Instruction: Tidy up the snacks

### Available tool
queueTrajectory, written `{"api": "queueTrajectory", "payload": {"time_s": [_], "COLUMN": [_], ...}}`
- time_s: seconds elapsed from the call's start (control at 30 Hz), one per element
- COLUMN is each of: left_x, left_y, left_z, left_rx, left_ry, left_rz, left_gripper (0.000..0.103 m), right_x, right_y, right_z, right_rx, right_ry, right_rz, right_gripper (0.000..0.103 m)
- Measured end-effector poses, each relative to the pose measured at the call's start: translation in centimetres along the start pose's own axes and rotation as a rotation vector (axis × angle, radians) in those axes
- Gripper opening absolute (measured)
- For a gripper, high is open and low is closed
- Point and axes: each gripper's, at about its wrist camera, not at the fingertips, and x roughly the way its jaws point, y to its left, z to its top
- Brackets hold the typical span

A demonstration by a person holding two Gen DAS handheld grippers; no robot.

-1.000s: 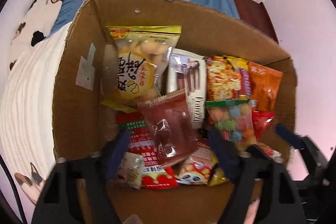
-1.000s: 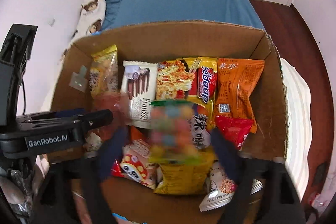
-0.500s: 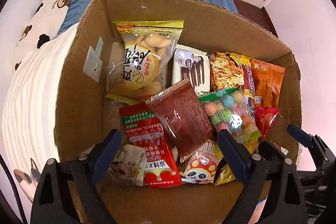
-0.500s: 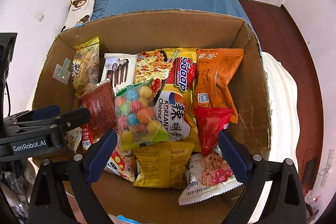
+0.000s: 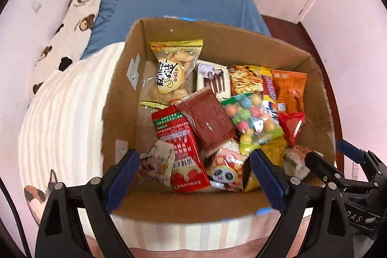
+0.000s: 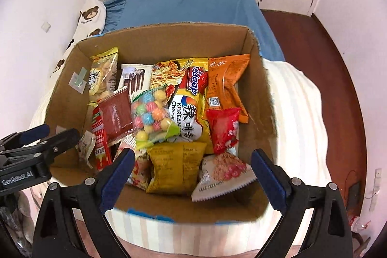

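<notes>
1. The left gripper (image 5: 193, 175) has black plastic arms with blue padded fingertips (image 5: 123, 173); its jaws stand wide apart, holding nothing.
2. The right gripper (image 6: 193, 175), of the same build, is likewise spread and empty.
3. Below both sits a brown cardboard box (image 5: 121, 98) with rough-cut edges, resting on a striped white quilt (image 5: 60, 117).
4. The snacks lie inside it: a glossy dark red packet (image 5: 208, 120), a clear bag of coloured candy balls (image 6: 152, 115), a yellow noodle packet (image 6: 186, 100), a crinkled orange pouch (image 6: 225, 81).
5. Compared with a second ago, both grippers are higher above the box, and the candy bag, then blurred between the right jaws, rests on the pile.
</notes>
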Motion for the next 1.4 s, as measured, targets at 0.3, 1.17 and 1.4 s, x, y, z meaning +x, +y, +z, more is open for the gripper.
{"api": "queueTrajectory", "payload": {"time_s": [0.3, 1.17, 1.4], "left_x": [-6.4, -21.2, -23.1], "left_y": [-1.5, -1.2, -1.5], "left_z": [-4.4, -17.1, -19.0], "left_rx": [0.036, 0.027, 0.036], "left_ry": [-0.121, -0.346, -0.363], "left_rz": [-0.007, 0.028, 0.039], "left_gripper": [0.093, 0.093, 0.093], "right_x": [-7.2, -26.3, -28.9], "right_y": [0.5, 3.6, 4.4], "right_z": [-4.4, -18.1, -20.0], "right_rx": [-0.023, -0.062, -0.066], "right_ry": [-0.128, -0.419, -0.436], "right_rz": [-0.019, -0.028, -0.009], "right_gripper": [0.101, 0.103, 0.103]}}
